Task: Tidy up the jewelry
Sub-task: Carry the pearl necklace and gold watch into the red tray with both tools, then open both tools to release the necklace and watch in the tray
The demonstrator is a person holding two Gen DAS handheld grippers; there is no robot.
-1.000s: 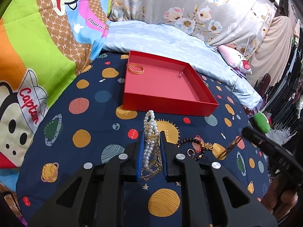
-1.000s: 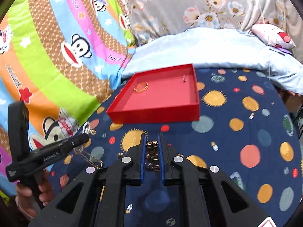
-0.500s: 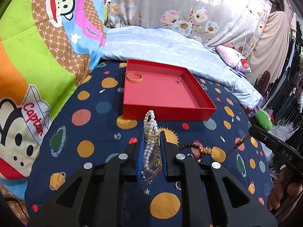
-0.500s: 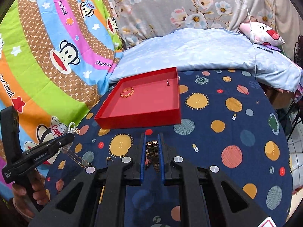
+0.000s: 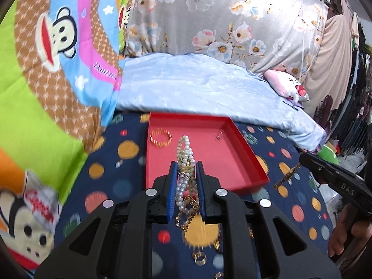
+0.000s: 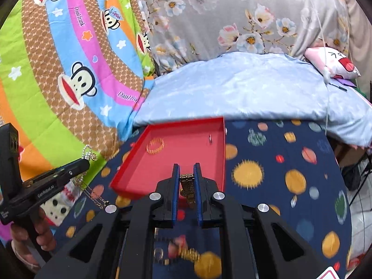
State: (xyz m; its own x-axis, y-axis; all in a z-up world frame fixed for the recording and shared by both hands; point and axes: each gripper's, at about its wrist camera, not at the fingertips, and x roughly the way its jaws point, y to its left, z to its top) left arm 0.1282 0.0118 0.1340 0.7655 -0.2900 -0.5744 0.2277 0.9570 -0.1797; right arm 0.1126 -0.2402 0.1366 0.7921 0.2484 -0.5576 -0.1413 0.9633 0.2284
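A shallow red tray (image 5: pixel 251 160) (image 6: pixel 130 174) lies on the navy planet-print bedspread. In it are a gold bangle (image 5: pixel 160 137) (image 6: pixel 155 146) at the back left and a small ring (image 5: pixel 218 136) (image 6: pixel 210 139) at the back right. My left gripper (image 5: pixel 185 174) is shut on a white pearl necklace (image 5: pixel 184 153) tangled with a gold chain, held over the tray's near part. My right gripper (image 6: pixel 185 174) is shut on a gold link bracelet (image 6: pixel 188 186), held just above the tray's near edge.
A silver ring (image 5: pixel 200 258) lies on the bedspread below the left gripper. A dark bead bracelet with a gold piece (image 6: pixel 186 251) shows blurred under the right gripper. A pale blue pillow (image 5: pixel 197 88) lies behind the tray. A monkey-print blanket (image 5: pixel 46 69) rises at the left.
Both grippers have lifted off the bedspread and moved forward toward the tray, each carrying its jewelry. The pearl necklace now hangs over the tray, and the gold bracelet is at its near edge.
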